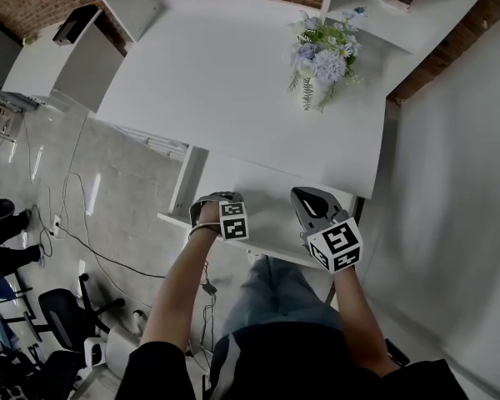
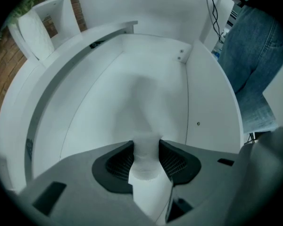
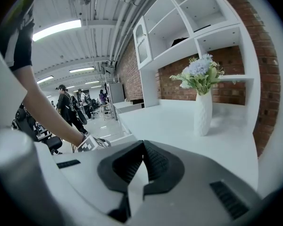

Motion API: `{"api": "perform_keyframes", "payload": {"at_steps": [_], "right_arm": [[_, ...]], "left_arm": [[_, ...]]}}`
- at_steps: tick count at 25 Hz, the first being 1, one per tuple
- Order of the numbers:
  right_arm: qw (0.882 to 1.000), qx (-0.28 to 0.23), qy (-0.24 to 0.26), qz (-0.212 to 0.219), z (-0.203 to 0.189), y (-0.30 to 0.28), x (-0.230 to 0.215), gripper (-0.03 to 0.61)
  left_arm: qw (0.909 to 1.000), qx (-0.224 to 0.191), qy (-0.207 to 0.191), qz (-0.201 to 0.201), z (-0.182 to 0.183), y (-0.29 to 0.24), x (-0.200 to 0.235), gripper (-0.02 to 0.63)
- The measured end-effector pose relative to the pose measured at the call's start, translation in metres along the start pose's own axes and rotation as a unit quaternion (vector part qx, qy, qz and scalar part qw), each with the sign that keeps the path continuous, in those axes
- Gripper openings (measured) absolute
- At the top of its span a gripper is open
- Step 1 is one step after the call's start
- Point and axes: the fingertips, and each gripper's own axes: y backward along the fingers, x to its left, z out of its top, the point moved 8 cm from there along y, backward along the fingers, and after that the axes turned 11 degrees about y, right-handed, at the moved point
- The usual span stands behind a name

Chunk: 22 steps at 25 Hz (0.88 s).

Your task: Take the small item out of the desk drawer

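Observation:
The white desk drawer (image 1: 267,192) stands pulled out below the desk's front edge. In the left gripper view its bare white floor (image 2: 132,74) fills the picture. A small white item (image 2: 145,160), roundish and upright, sits between the pads of my left gripper (image 2: 145,146), and both pads touch its sides. In the head view the left gripper (image 1: 219,202) reaches into the drawer's left part. My right gripper (image 1: 307,197) hovers over the drawer's right part. Its jaws (image 3: 143,142) are shut with nothing between them.
A white vase of flowers (image 1: 320,60) stands at the back right of the white desk (image 1: 225,82), beside white shelves (image 3: 188,29). The person's jeans (image 2: 254,55) are close to the drawer front. Cables (image 1: 75,223) and office chairs (image 1: 62,311) occupy the floor at left.

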Motion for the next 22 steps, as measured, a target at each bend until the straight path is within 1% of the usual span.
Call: {"api": "perform_keyframes", "payload": {"at_steps": [3,5,6,8,9,11,12,13,14,15,17,20,21,22], "right_arm": [[1.0,-0.008,0.003,0.002,0.004,0.001,0.001,-0.002],[1.0,-0.013,0.004,0.001,0.008,0.002,0.002,-0.002],[1.0,-0.016,0.005,0.0,0.011,0.002,0.002,-0.002],[1.0,-0.025,0.006,-0.003,0.017,0.003,0.001,-0.003],[1.0,-0.029,0.007,-0.005,0.02,0.004,0.0,-0.002],[0.999,-0.041,0.007,-0.01,0.026,0.004,-0.004,-0.002],[0.999,-0.048,0.006,-0.013,0.03,0.004,-0.006,-0.002],[0.998,-0.055,0.004,-0.017,0.034,0.005,-0.008,-0.002],[0.998,-0.063,0.003,-0.021,0.038,0.005,-0.009,-0.002],[0.997,-0.071,0.003,-0.025,0.043,0.006,-0.011,-0.002],[0.995,-0.088,0.003,-0.037,0.054,0.008,-0.014,-0.003],[0.992,-0.115,0.0,-0.059,0.071,0.011,-0.017,-0.002],[0.99,-0.123,-0.001,-0.066,0.076,0.011,-0.017,-0.002],[0.989,-0.131,-0.001,-0.072,0.08,0.012,-0.017,-0.002]], "left_arm": [[0.9981,-0.041,0.042,0.018,0.001,0.02,0.007,0.163],[0.9931,-0.08,0.079,0.034,0.002,0.04,0.014,0.163],[0.9891,-0.102,0.098,0.042,0.002,0.051,0.017,0.163],[0.9771,-0.151,0.137,0.062,0.004,0.078,0.024,0.163],[0.9687,-0.178,0.157,0.074,0.004,0.092,0.028,0.163],[0.947,-0.233,0.195,0.105,0.004,0.12,0.036,0.163],[0.9334,-0.26,0.212,0.126,0.003,0.135,0.04,0.163],[0.9177,-0.289,0.229,0.148,0.003,0.151,0.042,0.163],[0.8997,-0.319,0.244,0.171,0.003,0.169,0.044,0.163],[0.8797,-0.348,0.259,0.195,0.002,0.186,0.045,0.163],[0.8349,-0.404,0.285,0.242,0.002,0.222,0.045,0.163],[0.7574,-0.483,0.325,0.296,-0.004,0.271,0.038,0.163],[0.7349,-0.502,0.335,0.309,-0.007,0.283,0.034,0.163],[0.717,-0.516,0.341,0.322,-0.01,0.294,0.031,0.163]]}}
